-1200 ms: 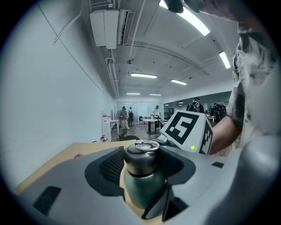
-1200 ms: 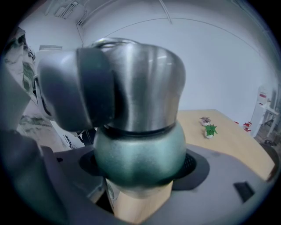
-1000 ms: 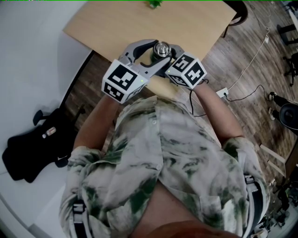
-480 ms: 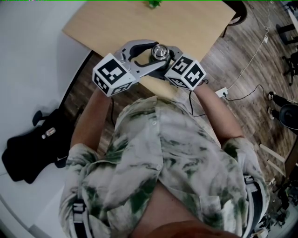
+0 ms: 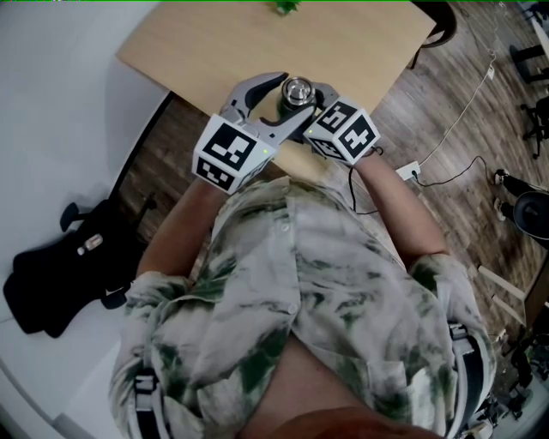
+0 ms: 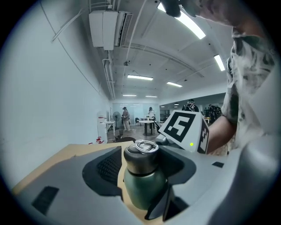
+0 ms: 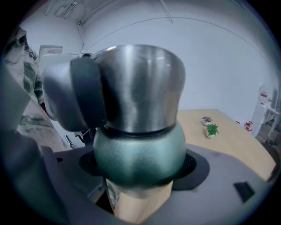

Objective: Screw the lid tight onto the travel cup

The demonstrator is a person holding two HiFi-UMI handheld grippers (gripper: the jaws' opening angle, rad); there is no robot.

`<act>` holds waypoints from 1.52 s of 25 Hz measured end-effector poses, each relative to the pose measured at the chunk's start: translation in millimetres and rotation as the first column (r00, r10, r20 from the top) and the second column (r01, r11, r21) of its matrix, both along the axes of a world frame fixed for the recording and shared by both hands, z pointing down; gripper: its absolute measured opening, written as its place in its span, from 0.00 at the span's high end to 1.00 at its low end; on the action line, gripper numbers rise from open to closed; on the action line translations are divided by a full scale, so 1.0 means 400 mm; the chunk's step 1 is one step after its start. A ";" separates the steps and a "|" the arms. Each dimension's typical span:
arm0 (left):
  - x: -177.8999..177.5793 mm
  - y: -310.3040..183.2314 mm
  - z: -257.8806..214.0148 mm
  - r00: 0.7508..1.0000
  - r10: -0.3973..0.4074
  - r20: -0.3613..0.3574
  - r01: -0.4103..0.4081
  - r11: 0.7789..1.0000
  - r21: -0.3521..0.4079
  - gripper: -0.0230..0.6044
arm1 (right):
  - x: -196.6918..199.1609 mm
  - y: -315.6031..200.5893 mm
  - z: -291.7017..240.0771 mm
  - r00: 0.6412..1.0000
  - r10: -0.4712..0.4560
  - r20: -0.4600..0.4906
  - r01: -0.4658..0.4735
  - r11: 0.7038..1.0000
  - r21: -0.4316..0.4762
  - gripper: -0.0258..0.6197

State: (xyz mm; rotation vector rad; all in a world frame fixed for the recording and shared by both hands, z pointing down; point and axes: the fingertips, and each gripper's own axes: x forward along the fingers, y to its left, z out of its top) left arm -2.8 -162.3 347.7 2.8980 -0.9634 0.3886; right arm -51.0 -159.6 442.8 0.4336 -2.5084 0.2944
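The travel cup has a green body (image 7: 139, 151) and a steel lid (image 5: 297, 89) with a ring on top. It stands near the front edge of the wooden table (image 5: 257, 39). My left gripper (image 5: 290, 96) reaches in from the left, its jaws closed around the lid (image 6: 141, 157). A dark pad of that gripper (image 7: 88, 94) presses the lid's side in the right gripper view. My right gripper (image 5: 309, 108) comes in from the right and is shut on the green body (image 6: 142, 189), which fills the space between its jaws (image 7: 140, 169).
A small green plant (image 5: 285, 7) sits at the table's far edge, also visible as the plant (image 7: 212, 130). A black bag (image 5: 60, 274) lies on the white floor at left. A power strip with a cable (image 5: 412, 170) lies on the wood floor at right.
The left gripper's marker cube swung out to the left half a second ago and has turned back to near where it was. The right gripper and the cup have stayed put.
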 end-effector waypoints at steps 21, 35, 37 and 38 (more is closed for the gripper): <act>0.000 0.034 0.001 0.952 0.301 -0.056 -0.302 0.953 -0.009 0.57 | -0.006 0.038 -0.012 0.994 -0.112 0.015 0.112 0.994 0.018 0.33; 0.003 0.011 0.005 0.998 0.069 -0.003 -0.069 0.997 -0.019 0.55 | -0.001 0.013 0.004 1.000 -0.029 -0.004 0.029 1.000 0.001 0.33; 0.003 0.006 0.002 1.000 0.011 -0.008 -0.011 1.000 -0.017 0.55 | -0.005 0.013 0.001 1.000 -0.024 0.000 0.024 1.000 0.001 0.33; 0.005 0.004 0.003 1.000 -0.014 -0.009 0.014 1.000 -0.018 0.55 | -0.004 0.012 0.002 1.000 -0.019 -0.001 0.019 1.000 0.002 0.33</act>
